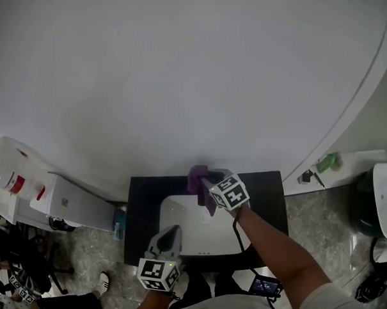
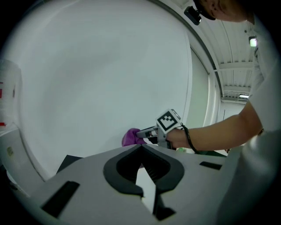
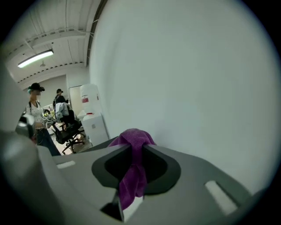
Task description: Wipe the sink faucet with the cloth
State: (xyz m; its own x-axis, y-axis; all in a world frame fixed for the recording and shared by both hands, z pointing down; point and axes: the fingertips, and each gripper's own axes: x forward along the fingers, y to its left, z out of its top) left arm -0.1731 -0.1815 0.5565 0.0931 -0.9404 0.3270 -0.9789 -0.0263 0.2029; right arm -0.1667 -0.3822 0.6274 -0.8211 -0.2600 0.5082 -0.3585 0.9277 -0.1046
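Nearest the head camera, at 6 o'clock, the left claw (image 1: 173,230) hangs over the front rim of the white sink basin (image 1: 184,222). Its own view shows its jaws pressed together with nothing between them (image 2: 141,147).

Beyond it, at 12 o'clock across the basin, the right claw (image 1: 204,182) pinches a purple terry cloth (image 1: 196,176). In the right gripper view the cloth (image 3: 133,173) runs down between the closed jaws and bunches up past their tips. The bunch sits at the back edge of the basin, close to the white wall (image 1: 184,73). The basin is set in a black tabletop (image 1: 143,206).

No view shows the faucet. Where it ought to stand, the cloth and the right claw cover the spot, so I cannot tell whether the cloth touches it.

By my reading the wiping step is in hand or just about to start. The cloth is gripped and brought to the back of the sink. The next move calls for keeping the pinch firm, pressing the bunched end against the faucet and stroking along it. The left claw seems to have no part in this and can stay clear.
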